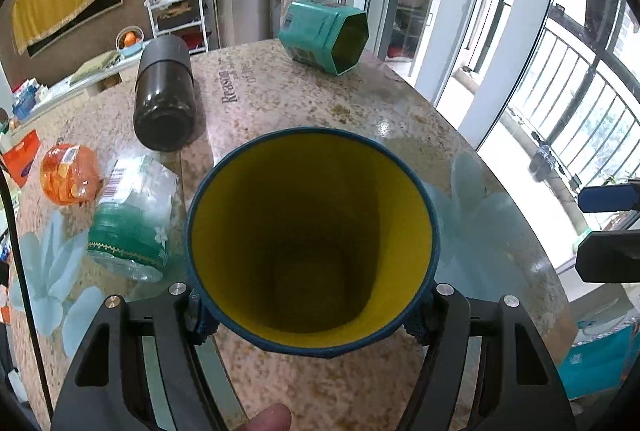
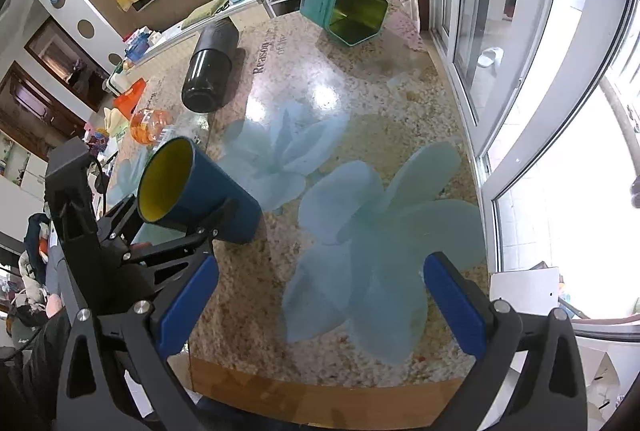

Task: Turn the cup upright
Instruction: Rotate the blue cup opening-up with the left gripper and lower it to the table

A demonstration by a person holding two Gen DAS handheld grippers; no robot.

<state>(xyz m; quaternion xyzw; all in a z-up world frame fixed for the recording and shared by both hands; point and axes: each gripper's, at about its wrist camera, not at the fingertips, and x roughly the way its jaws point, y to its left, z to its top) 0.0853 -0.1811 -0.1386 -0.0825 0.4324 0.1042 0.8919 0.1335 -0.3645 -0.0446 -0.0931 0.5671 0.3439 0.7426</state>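
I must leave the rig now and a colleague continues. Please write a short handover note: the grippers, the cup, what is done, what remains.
Left gripper: shut on the blue cup, holding its body near the base.
Right gripper: open, holds nothing, over the table edge.
Cup: tilted, yellow inside, mouth pointing up and away from the base; base at or just above the table, contact unclear.
Done: cup grasped, partly raised.
Left: bring it fully upright, set it down, release.

The left wrist view is aimed close into the mouth of the cup (image 1: pixel 312 235). From the right, the worktop (image 2: pixel 400 103) is overlooked at greater distance. The green tin (image 1: pixel 326 35) and black flask (image 1: pixel 165 99) are shared.
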